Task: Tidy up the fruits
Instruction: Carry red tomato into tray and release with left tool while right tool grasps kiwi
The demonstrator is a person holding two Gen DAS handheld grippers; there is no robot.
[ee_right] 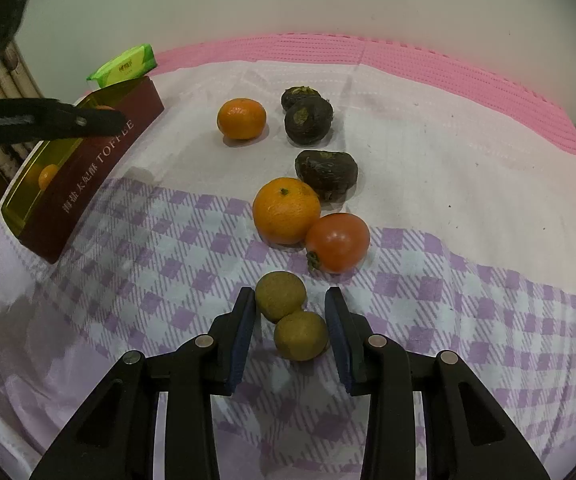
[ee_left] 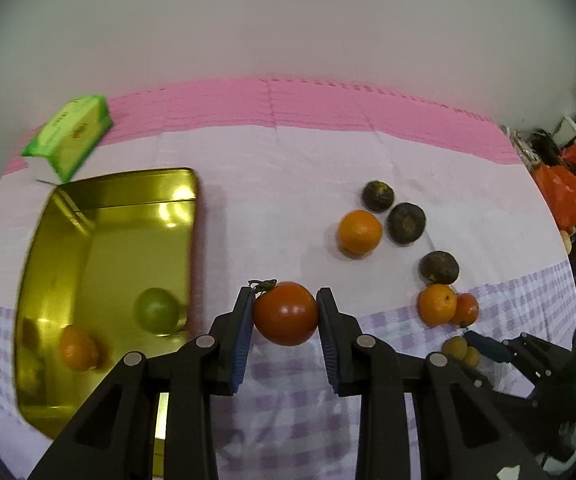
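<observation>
My left gripper (ee_left: 286,312) is shut on a red tomato (ee_left: 286,314) and holds it above the cloth, just right of the gold tin (ee_left: 88,200). The tin holds a green fruit (ee_left: 156,311) and an orange (ee_left: 78,347). My right gripper (ee_right: 291,312) is open around two small brown-green fruits (ee_right: 280,295) lying on the cloth. Ahead of it lie a tomato (ee_right: 337,242), two oranges (ee_right: 286,210), and three dark fruits (ee_right: 325,174). The tin's red side (ee_right: 88,184) and the left gripper's finger (ee_right: 48,122) show in the right wrist view.
A green packet (ee_left: 70,136) lies behind the tin on the pink mat (ee_left: 327,104). A checked purple cloth (ee_right: 168,248) covers the near table. Orange bags and clutter (ee_left: 571,192) sit past the table's right edge. The right gripper (ee_left: 487,346) shows at the left wrist view's lower right.
</observation>
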